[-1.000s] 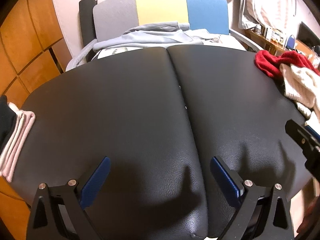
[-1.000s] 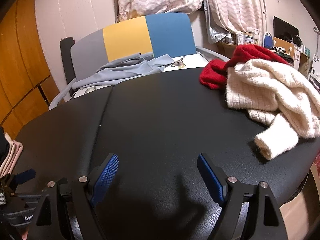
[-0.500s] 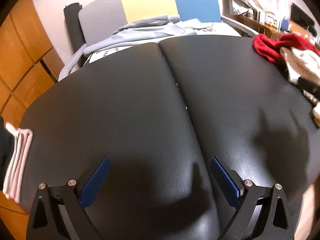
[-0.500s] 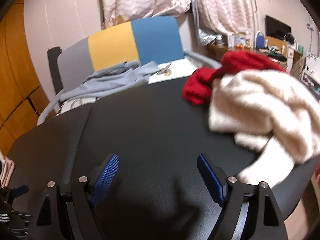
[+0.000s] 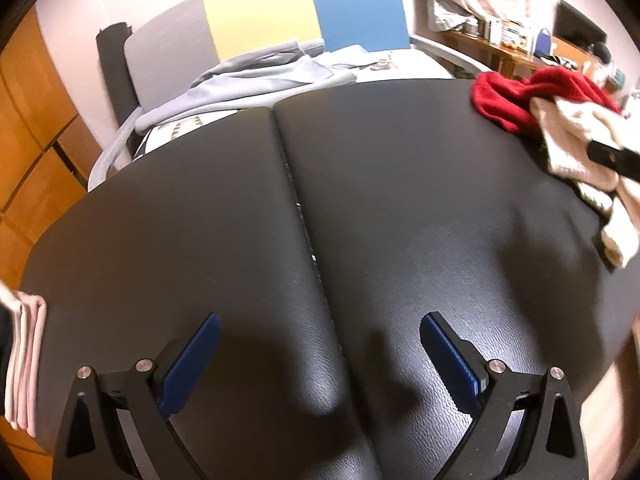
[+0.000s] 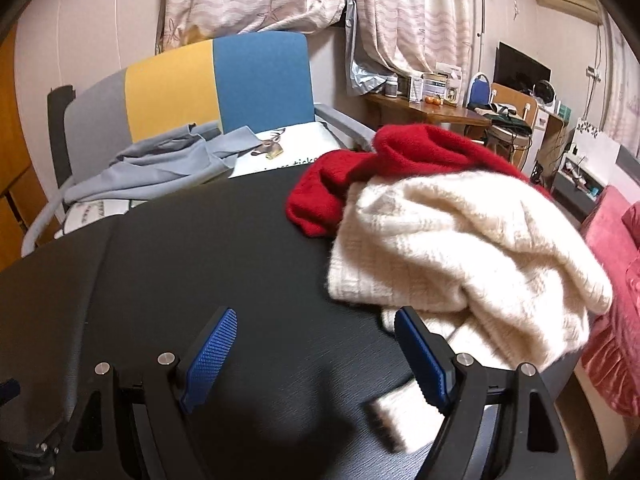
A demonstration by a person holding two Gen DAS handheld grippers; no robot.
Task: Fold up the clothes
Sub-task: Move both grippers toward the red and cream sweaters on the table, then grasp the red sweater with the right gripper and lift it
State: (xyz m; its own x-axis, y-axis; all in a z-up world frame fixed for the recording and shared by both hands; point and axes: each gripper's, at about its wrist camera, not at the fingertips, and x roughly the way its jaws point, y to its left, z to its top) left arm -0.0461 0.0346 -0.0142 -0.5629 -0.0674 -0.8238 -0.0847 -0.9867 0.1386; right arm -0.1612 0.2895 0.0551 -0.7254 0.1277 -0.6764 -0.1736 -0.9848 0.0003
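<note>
A crumpled cream knit sweater (image 6: 452, 248) lies at the right end of the black padded table (image 6: 224, 248), with a red sweater (image 6: 360, 176) bunched behind it. My right gripper (image 6: 316, 340) is open just in front of the cream sweater; its right finger (image 6: 420, 356) overlaps a trailing sleeve, nothing pinched. In the left wrist view the left gripper (image 5: 320, 344) hangs open over bare black table (image 5: 224, 216), far from the cream sweater (image 5: 576, 148) and red sweater (image 5: 516, 100) at the right edge. Part of the right gripper (image 5: 612, 156) shows against the cream sweater.
A stack of folded pink and white clothes (image 5: 24, 360) sits at the table's left end. Behind the table a grey, yellow and blue chair (image 6: 212, 84) holds a grey garment (image 6: 160, 168). Orange wooden panels (image 5: 28, 128) line the left; a pink seat (image 6: 616, 280) stands right.
The right gripper has moved right and closer to the cream sweater, which now fills the right of its view. The left gripper has drifted, and the folded stack has slid toward its view's left edge.
</note>
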